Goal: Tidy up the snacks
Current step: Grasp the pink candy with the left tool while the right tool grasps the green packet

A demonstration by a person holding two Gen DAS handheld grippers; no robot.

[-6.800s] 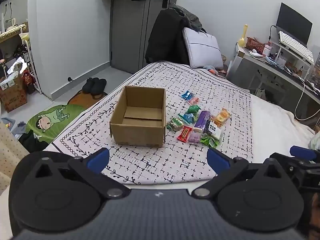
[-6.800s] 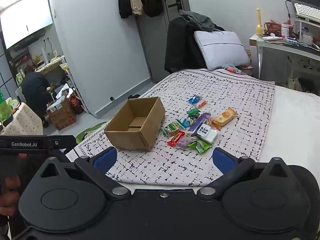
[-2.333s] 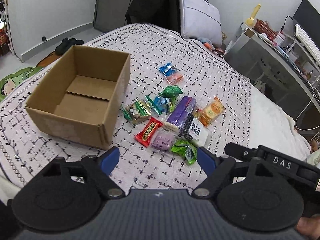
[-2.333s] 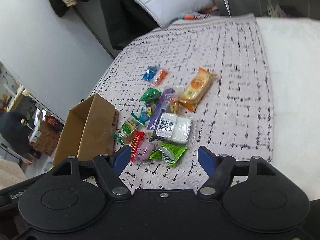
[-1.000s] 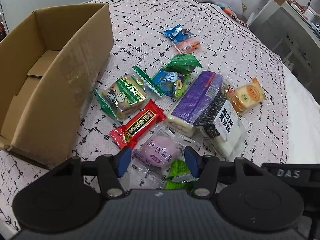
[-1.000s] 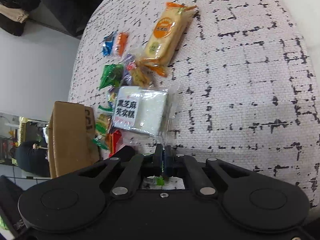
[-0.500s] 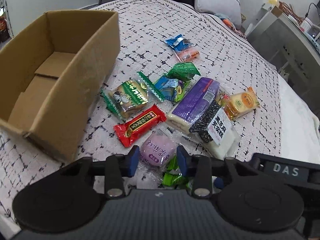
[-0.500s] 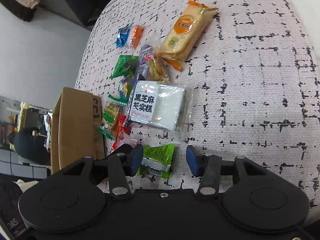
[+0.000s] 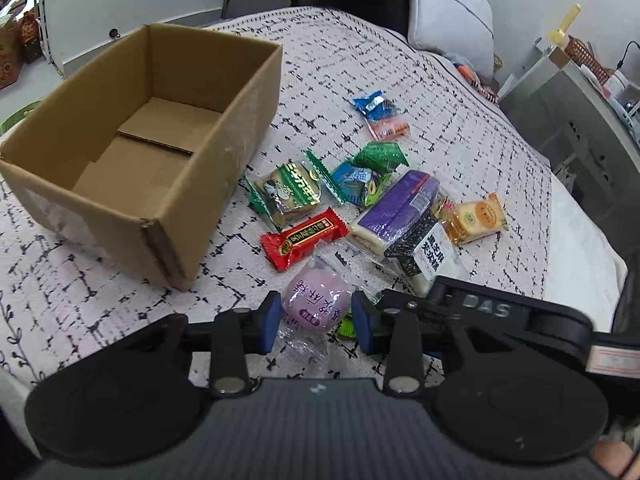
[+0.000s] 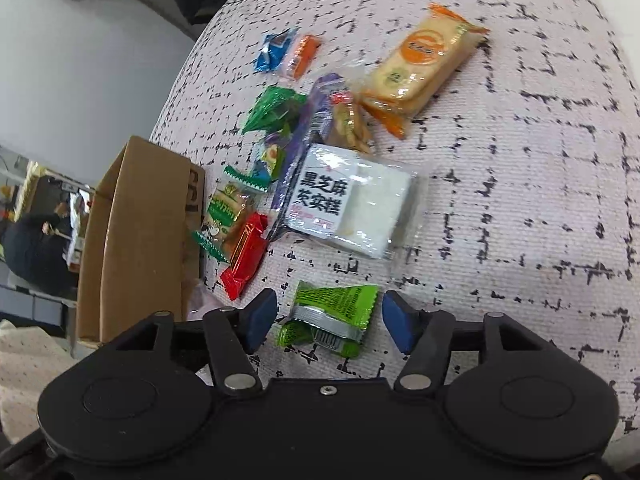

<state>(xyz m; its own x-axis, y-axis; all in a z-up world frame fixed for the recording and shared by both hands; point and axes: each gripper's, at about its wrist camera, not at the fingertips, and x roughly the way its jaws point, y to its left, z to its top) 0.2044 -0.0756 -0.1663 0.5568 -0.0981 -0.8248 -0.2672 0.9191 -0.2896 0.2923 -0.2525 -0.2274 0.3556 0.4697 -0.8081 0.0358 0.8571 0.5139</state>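
Purple snack [image 9: 316, 303] sits crosswise, gripped between left gripper [image 9: 316, 318] jaws

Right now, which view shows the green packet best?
The right wrist view: the green packet lies whole on the bedspread between the open fingers of the right hand-held gripper. The left wrist view shows only a green sliver behind the purple snack.

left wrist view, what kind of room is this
Most likely a bedroom at home. The snacks and the cardboard box lie on a bed under a patterned bedspread, a pillow is propped at the far end, and a desk stands beside it.
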